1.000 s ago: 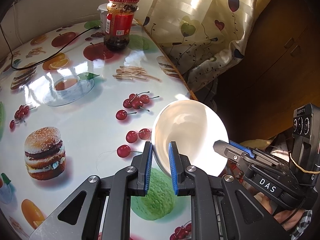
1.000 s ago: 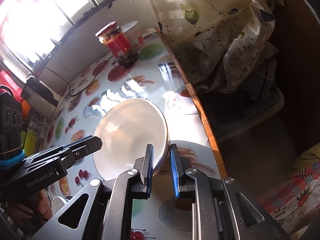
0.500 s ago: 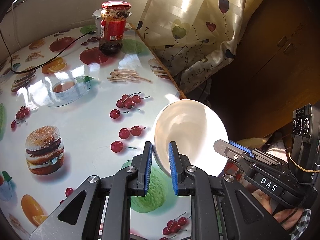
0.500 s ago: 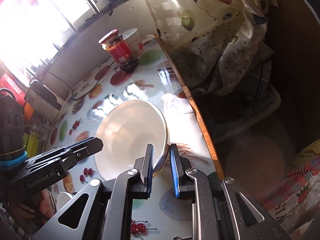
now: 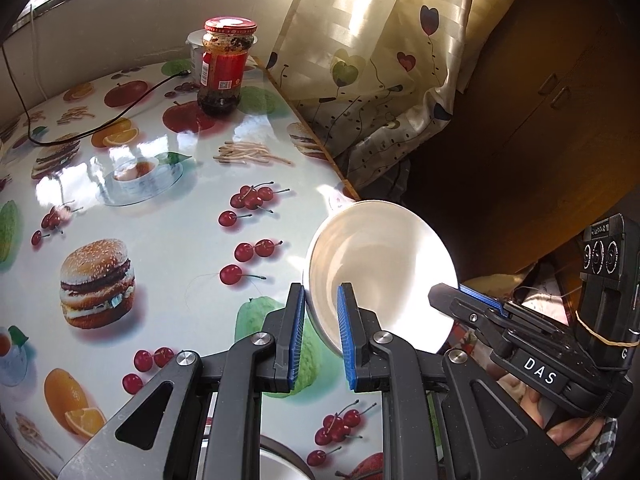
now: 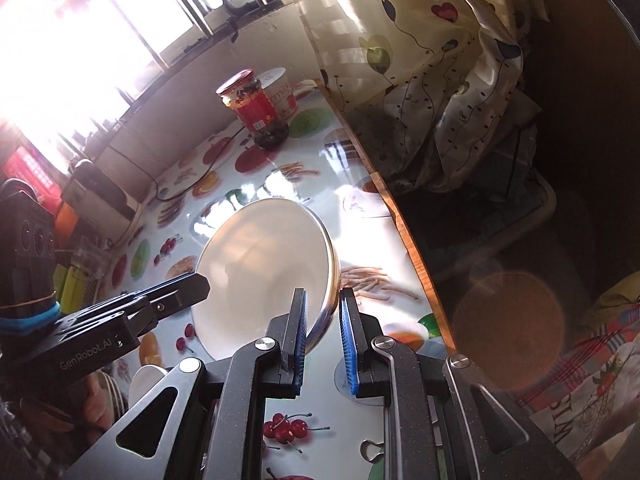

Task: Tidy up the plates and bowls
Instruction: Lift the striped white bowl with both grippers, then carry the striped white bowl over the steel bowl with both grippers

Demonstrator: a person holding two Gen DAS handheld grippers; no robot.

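Observation:
A white bowl [image 5: 384,272] hangs tilted in the air above the right edge of the table. My left gripper [image 5: 320,304] is shut on its near rim. My right gripper [image 6: 323,308] straddles the opposite rim of the same bowl [image 6: 264,276], its jaws slightly wider than the rim. The right gripper also shows in the left wrist view [image 5: 472,308], and the left one in the right wrist view [image 6: 176,292]. The rim of another white dish [image 5: 280,464] peeks out below my left gripper.
The table [image 5: 168,248] has a glossy cloth printed with fruit and burgers. A red-lidded jar [image 5: 224,68] and a white tub [image 6: 280,92] stand at the far end, with a black cable [image 5: 100,124] beside them. A patterned curtain [image 5: 380,80] hangs past the right edge.
Both grippers have pulled back from the jar with the bowl between them. The right gripper's jaws have opened a little around the rim.

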